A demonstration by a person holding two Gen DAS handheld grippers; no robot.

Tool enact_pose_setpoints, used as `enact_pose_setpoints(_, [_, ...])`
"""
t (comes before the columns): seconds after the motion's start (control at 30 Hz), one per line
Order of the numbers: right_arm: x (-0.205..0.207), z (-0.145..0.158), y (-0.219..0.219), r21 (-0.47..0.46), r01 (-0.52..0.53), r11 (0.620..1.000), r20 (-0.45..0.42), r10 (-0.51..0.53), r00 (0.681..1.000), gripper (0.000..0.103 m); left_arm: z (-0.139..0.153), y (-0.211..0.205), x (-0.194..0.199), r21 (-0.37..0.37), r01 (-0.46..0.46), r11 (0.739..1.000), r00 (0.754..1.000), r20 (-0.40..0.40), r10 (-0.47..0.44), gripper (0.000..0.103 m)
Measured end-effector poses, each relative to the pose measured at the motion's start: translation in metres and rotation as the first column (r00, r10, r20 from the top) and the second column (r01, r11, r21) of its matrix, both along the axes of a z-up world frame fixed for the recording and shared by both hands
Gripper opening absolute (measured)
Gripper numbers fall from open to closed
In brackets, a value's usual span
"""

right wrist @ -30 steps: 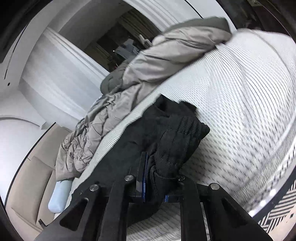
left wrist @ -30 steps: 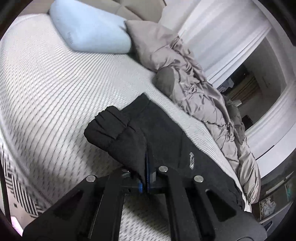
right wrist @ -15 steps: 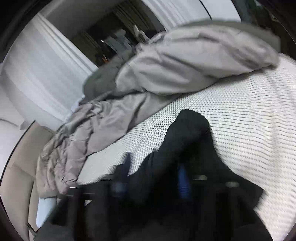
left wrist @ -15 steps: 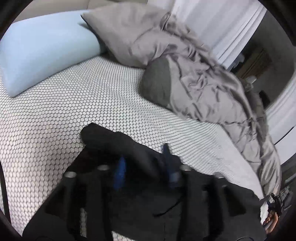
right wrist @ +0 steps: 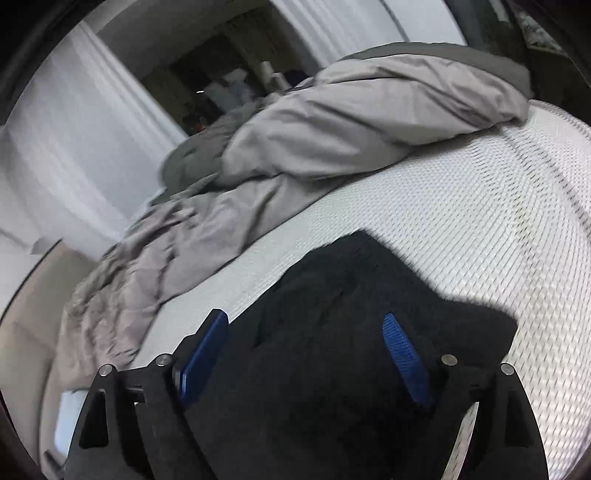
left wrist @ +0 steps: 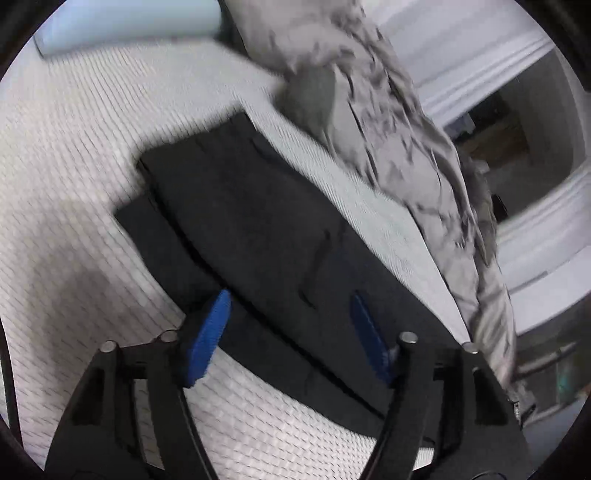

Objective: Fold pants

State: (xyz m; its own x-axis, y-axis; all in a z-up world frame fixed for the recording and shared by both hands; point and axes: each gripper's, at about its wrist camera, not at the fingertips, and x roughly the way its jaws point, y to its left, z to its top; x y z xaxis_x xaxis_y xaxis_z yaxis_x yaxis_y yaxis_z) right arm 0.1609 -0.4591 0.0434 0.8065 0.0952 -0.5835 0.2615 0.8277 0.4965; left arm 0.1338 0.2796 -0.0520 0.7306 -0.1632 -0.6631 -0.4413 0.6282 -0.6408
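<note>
The black pants (left wrist: 258, 221) lie folded in flat layers on the white textured mattress (left wrist: 74, 147). My left gripper (left wrist: 291, 306) is open and empty, its blue pads spread wide just above the pants' near edge. In the right wrist view the pants (right wrist: 351, 314) lie flat under my right gripper (right wrist: 306, 321), which is also open and empty with blue pads apart. Neither gripper holds cloth.
A crumpled grey duvet (left wrist: 388, 122) runs along the far side of the bed, also in the right wrist view (right wrist: 332, 147). A light blue pillow (left wrist: 122, 22) lies at the head. White curtains (right wrist: 74, 129) and a dark doorway stand beyond.
Both grippers were shut on bunched pants cloth a second ago. They laid it over, opened and let go. The pants now lie flat in layers, and both grippers have pulled back.
</note>
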Motion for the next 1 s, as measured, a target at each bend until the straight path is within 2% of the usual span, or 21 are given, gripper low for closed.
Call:
enact_pose_setpoints(0.07, [-0.019, 0.000, 0.011, -0.001, -0.038, 0.999, 0.027, 0.038, 0.999, 0.090, -0.012, -0.014, 0.008, -0.008, 0.037, 0.999, 0.999, -0.031, -0.037, 0.049])
enact_pose_setpoints(0.1, [-0.026, -0.001, 0.015, -0.003, -0.055, 0.999, 0.033, 0.055, 0.998, 0.090, -0.016, -0.019, 0.012, 0.002, 0.045, 0.999, 0.998, -0.041, -0.045, 0.042])
enact_pose_setpoints(0.17, [-0.042, -0.004, 0.019, -0.002, -0.075, 0.997, 0.044, 0.075, 0.996, 0.091, -0.021, -0.023, 0.015, 0.024, 0.019, 1.000, 0.999, -0.035, -0.018, 0.029])
enact_pose_setpoints(0.2, [-0.048, -0.007, 0.019, 0.004, -0.079, 0.997, 0.052, 0.079, 0.996, 0.091, -0.023, -0.024, 0.015, 0.027, 0.005, 1.000, 1.000, -0.029, -0.005, 0.012])
enact_pose_setpoints(0.23, [-0.053, -0.010, 0.019, 0.011, -0.087, 0.996, 0.066, 0.086, 0.994, 0.092, -0.023, -0.025, 0.015, 0.036, -0.004, 0.999, 1.000, -0.023, 0.004, 0.001])
enact_pose_setpoints(0.3, [-0.061, -0.019, 0.020, 0.013, -0.089, 0.996, 0.073, 0.088, 0.993, 0.092, -0.018, -0.029, 0.010, 0.067, 0.001, 0.998, 1.000, 0.000, -0.001, 0.000])
enact_pose_setpoints(0.43, [-0.061, -0.033, 0.018, -0.003, -0.096, 0.995, 0.040, 0.096, 0.995, 0.092, 0.008, -0.037, -0.016, 0.159, 0.028, 0.987, 0.998, 0.053, -0.036, 0.000])
enact_pose_setpoints(0.47, [-0.061, -0.033, 0.017, -0.007, -0.095, 0.995, 0.040, 0.095, 0.995, 0.092, 0.009, -0.037, -0.020, 0.181, 0.027, 0.983, 0.999, 0.040, -0.035, 0.000])
enact_pose_setpoints(0.53, [-0.065, -0.033, 0.015, -0.027, -0.082, 0.996, 0.044, 0.083, 0.996, 0.092, -0.003, -0.037, -0.018, 0.211, 0.029, 0.977, 0.999, -0.036, -0.022, 0.001])
enact_pose_setpoints(0.6, [-0.063, -0.034, 0.014, -0.033, -0.081, 0.996, 0.040, 0.082, 0.996, 0.092, -0.017, -0.031, -0.017, 0.168, 0.043, 0.985, 0.996, -0.086, -0.029, 0.002])
enact_pose_setpoints(0.67, [-0.059, -0.039, 0.015, -0.033, -0.080, 0.996, 0.022, 0.081, 0.996, 0.092, -0.018, -0.025, -0.027, 0.121, 0.032, 0.992, 0.997, -0.068, -0.023, 0.009])
enact_pose_setpoints(0.7, [-0.056, -0.040, 0.015, -0.025, -0.083, 0.996, 0.015, 0.083, 0.996, 0.092, -0.015, -0.022, -0.033, 0.117, 0.026, 0.993, 0.998, -0.062, -0.019, 0.022])
enact_pose_setpoints(0.73, [-0.055, -0.041, 0.015, -0.014, -0.086, 0.996, 0.009, 0.086, 0.996, 0.092, -0.011, -0.021, -0.039, 0.117, 0.019, 0.993, 0.999, -0.049, -0.013, 0.040])
enact_pose_setpoints(0.8, [-0.057, -0.041, 0.015, -0.004, -0.094, 0.996, 0.013, 0.094, 0.996, 0.092, -0.008, -0.014, -0.051, 0.099, -0.005, 0.995, 1.000, -0.016, 0.007, 0.064])
enact_pose_setpoints(0.9, [-0.064, -0.042, 0.011, 0.011, -0.108, 0.994, 0.000, 0.108, 0.994, 0.092, -0.017, -0.007, -0.051, 0.037, 0.008, 0.999, 1.000, -0.020, -0.008, 0.064])
enact_pose_setpoints(0.97, [-0.068, -0.044, 0.007, 0.027, -0.121, 0.992, -0.017, 0.121, 0.992, 0.092, -0.026, 0.001, -0.046, -0.006, -0.015, 1.000, 0.999, -0.029, 0.015, 0.063])
enact_pose_setpoints(1.0, [-0.069, -0.045, 0.005, 0.042, -0.133, 0.990, -0.031, 0.134, 0.990, 0.092, -0.029, 0.003, -0.040, -0.012, -0.035, 0.999, 0.999, -0.032, 0.034, 0.054])
